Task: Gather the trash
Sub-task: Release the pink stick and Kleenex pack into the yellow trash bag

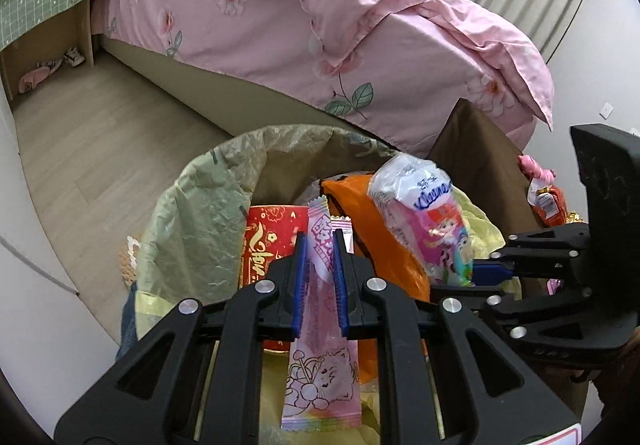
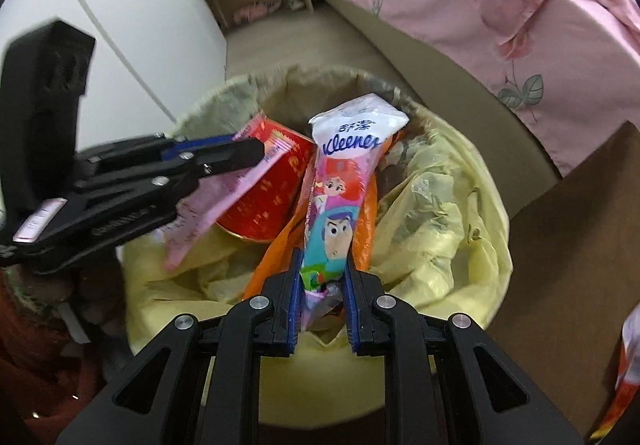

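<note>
A bin lined with a yellow-green bag (image 1: 200,213) (image 2: 440,205) sits below both grippers. My left gripper (image 1: 320,241) (image 2: 248,147) is shut on a long pink wrapper (image 1: 318,365) (image 2: 212,205) and holds it over the bin's mouth. The right gripper (image 2: 323,257) (image 1: 464,279) is shut on the lower end of a Kleenex tissue pack (image 2: 344,181) (image 1: 424,213) with cartoon figures, which stands up over the bin. Inside the bin lie a red packet (image 1: 268,241) (image 2: 272,197) and an orange bag (image 1: 384,245) (image 2: 280,245).
A bed with a pink floral duvet (image 1: 320,25) rises just behind the bin. A brown cardboard piece (image 1: 480,157) (image 2: 580,225) stands to the bin's right, with snack wrappers (image 1: 548,201) on it. A wooden nightstand under a green cloth (image 1: 52,5) is far left, beside a white door (image 2: 140,5).
</note>
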`<state>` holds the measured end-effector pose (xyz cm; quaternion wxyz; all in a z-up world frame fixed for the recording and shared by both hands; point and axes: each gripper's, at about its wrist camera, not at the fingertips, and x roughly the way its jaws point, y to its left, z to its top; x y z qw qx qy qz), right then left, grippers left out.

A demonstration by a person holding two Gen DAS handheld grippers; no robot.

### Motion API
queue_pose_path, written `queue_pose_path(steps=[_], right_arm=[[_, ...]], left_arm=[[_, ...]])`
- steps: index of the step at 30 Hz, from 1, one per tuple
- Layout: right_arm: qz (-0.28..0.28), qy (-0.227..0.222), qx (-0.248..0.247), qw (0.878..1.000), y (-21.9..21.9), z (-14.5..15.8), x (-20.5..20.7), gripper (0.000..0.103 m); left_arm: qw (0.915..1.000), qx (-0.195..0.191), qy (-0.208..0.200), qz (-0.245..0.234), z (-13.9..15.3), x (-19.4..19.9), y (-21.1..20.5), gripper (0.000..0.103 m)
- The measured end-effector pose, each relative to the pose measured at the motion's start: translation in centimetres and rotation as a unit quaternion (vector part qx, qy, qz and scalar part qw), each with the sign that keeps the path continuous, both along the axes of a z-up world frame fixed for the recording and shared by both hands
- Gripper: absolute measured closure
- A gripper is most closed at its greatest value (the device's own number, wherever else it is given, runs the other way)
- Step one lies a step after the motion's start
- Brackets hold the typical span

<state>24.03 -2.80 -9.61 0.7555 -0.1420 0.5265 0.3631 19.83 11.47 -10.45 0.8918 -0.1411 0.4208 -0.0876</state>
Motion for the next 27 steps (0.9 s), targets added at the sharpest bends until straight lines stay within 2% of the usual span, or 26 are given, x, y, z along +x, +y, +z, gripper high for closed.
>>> queue_pose_path(steps=[5,10,11,12,13,14,15,16,18,21,24,27], right_arm=[[0.0,0.002,0.003,1.0,-0.6,-0.1,-0.2,0.085],[-0.002,-0.02,0.018,1.0,-1.3,0.6,-1.6,0.084],[-0.003,-0.023,0.019,1.0,-1.3,0.7,-1.8,0.084],[-0.005,-0.028,0.02,0.999,-1.5,0.8,-2.0,0.083],[-0.007,-0.03,0.023,0.999,-1.6,0.9,-2.2,0.078],[-0.009,-0.031,0.028,0.999,-1.8,1.2,-2.6,0.073],[-0.012,-0.028,0.042,0.999,-2.1,1.4,-2.7,0.062],[-0.014,-0.025,0.055,0.998,-2.4,1.6,-2.8,0.058],[-0.017,-0.028,0.062,0.998,-2.6,1.9,-2.9,0.058],[-0.025,-0.05,0.065,0.996,-3.2,2.7,-3.4,0.057],[-0.043,-0.066,0.089,0.993,-4.8,4.3,-4.4,0.049],[-0.065,-0.09,0.106,0.988,-7.0,5.9,-5.9,0.049]], left_arm=[[0.9996,-0.025,-0.011,0.008,-0.1,0.3,0.5,0.092],[0.9986,-0.046,-0.017,0.021,0.1,0.5,1.1,0.09],[0.9983,-0.051,-0.017,0.024,0.2,0.5,1.2,0.087],[0.9979,-0.056,-0.016,0.026,0.3,0.6,1.3,0.075],[0.9973,-0.065,-0.015,0.03,0.5,0.4,1.5,0.063],[0.9968,-0.071,-0.016,0.033,0.7,0.3,1.7,0.061],[0.9964,-0.073,-0.021,0.036,1.1,0.0,1.8,0.06],[0.9965,-0.069,-0.026,0.04,1.7,-0.2,1.9,0.059],[0.9963,-0.057,-0.042,0.049,2.9,-0.7,2.0,0.056],[0.995,-0.031,-0.069,0.066,5.0,-1.5,2.1,0.052],[0.9926,-0.002,-0.094,0.077,6.7,-2.4,2.0,0.049],[0.9901,0.015,-0.119,0.072,8.5,-3.6,1.4,0.045]])
